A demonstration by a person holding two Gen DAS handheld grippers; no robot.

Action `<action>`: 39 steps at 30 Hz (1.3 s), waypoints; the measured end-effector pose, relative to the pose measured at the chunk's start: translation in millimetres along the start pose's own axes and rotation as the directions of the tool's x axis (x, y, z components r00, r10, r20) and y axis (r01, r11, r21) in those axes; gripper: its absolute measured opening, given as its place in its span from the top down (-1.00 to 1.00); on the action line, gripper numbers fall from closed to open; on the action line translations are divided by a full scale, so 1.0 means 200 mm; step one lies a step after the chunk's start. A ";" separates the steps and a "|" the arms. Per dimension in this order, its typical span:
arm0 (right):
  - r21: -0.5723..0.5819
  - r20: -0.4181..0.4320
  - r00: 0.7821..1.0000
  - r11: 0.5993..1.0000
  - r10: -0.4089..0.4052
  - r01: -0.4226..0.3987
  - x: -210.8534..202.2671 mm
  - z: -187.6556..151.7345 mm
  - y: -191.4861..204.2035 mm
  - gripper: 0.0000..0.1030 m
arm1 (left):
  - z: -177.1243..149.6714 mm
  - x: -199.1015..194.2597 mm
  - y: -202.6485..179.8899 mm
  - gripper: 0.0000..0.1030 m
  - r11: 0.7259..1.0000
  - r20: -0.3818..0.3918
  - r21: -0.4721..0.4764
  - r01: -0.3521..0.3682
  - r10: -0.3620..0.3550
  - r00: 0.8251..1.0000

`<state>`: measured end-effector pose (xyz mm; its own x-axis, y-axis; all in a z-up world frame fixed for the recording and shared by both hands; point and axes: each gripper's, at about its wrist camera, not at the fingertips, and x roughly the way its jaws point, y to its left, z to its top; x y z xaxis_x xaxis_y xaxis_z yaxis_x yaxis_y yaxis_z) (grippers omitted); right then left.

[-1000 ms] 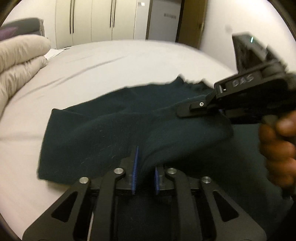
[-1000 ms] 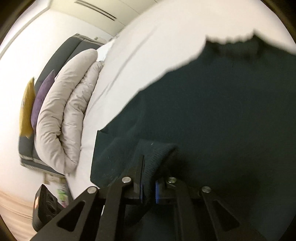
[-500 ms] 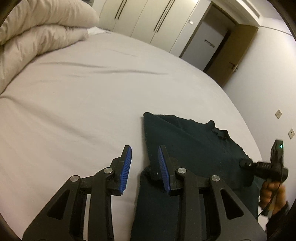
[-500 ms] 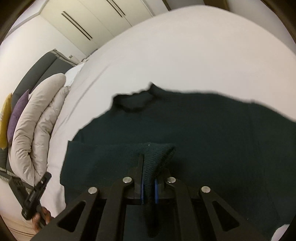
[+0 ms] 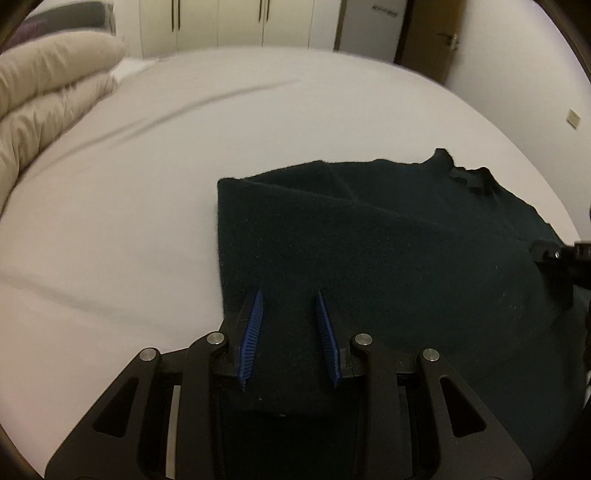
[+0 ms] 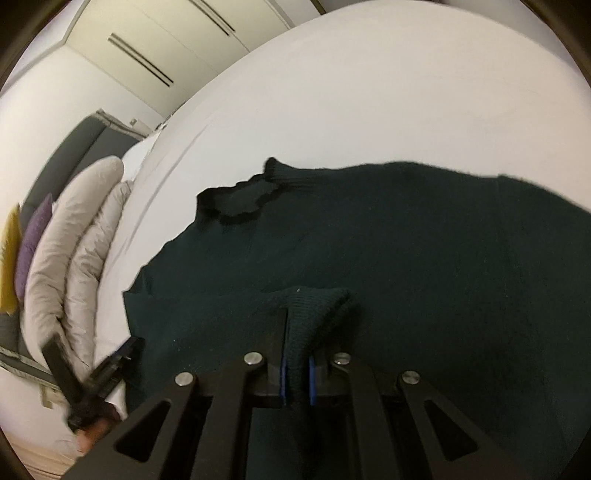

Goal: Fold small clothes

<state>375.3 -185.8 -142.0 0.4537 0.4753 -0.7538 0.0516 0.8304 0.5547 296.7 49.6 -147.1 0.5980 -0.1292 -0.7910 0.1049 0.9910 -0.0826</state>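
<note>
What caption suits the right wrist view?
Right gripper pinching a fold of the dark sweater on a white bed.

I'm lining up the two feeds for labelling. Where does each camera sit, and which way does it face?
Left wrist: on the left gripper, looking along its open jaws across the dark green sweater and white bed toward the wardrobe.
Right wrist: on the right gripper, jaws shut on a sweater fold, facing the collar and duvet.
Shared: sweater, bed, duvet; each view catches the other gripper at its edge.
</note>
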 end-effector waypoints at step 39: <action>0.204 0.217 0.976 0.979 -0.020 -0.026 -0.38 -0.28 -0.42 1.00 | -0.06 0.00 0.02 0.42 1.000 0.036 0.011 0.006 -0.006 0.999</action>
<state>286.7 -275.3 -150.4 0.6350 0.3844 -0.6701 0.2201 0.7414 0.6339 287.6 54.6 -154.0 0.6259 -0.1366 -0.7679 0.1169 0.9899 -0.0808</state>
